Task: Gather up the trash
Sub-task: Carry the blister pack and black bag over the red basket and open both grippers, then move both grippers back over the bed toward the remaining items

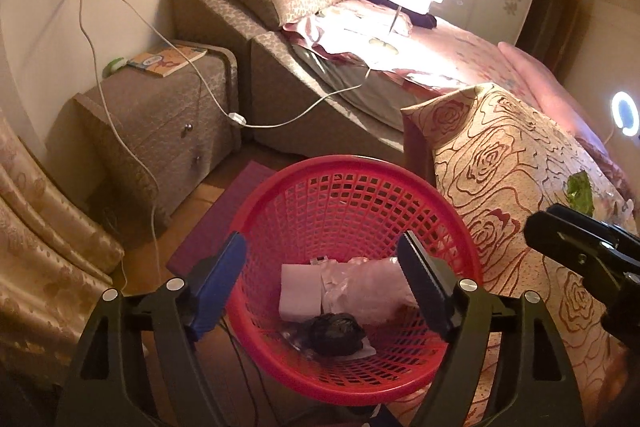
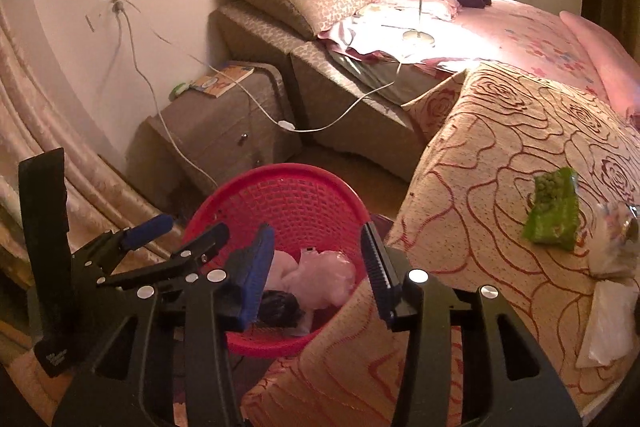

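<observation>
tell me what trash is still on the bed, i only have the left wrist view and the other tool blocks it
Observer: A green wrapper lies on the rose bedspread, with nothing on top of it.
Operator: anything else near it
Observer: A white tissue lies below the wrapper in the right wrist view, closer to the bedspread's edge.
Operator: is the right tool carrying something
Observer: No, the right tool is open and empty, with the red basket ahead of it.

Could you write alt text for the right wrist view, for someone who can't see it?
The right tool hangs open and empty over a red basket holding crumpled trash. A green wrapper lies on the rose-patterned bedspread at right.
</observation>
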Available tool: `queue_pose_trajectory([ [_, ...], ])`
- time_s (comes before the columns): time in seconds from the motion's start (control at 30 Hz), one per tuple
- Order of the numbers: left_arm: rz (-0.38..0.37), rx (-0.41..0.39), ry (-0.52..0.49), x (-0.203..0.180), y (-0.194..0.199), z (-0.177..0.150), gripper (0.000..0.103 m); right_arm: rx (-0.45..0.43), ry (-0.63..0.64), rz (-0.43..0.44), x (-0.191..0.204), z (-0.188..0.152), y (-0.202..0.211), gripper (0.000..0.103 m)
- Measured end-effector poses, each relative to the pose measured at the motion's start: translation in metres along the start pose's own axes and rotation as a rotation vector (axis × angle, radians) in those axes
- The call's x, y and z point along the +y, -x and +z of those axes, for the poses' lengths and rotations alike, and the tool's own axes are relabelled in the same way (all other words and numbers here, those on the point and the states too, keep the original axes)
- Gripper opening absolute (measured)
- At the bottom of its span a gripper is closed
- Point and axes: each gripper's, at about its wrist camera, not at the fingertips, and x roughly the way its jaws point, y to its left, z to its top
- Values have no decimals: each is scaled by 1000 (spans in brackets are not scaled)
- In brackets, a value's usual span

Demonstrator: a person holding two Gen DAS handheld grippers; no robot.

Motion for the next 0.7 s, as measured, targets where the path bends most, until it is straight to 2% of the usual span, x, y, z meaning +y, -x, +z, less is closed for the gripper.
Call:
queue_pose_trajectory([
  [0.3, -17, -9, -18, -11, 5, -1, 76, -46, -46, -33, -23, -16, 33, 51],
  [0.7, -52, -6, -73, -36, 10, -9, 76, -114, -126, -157, -81, -48, 86, 52],
])
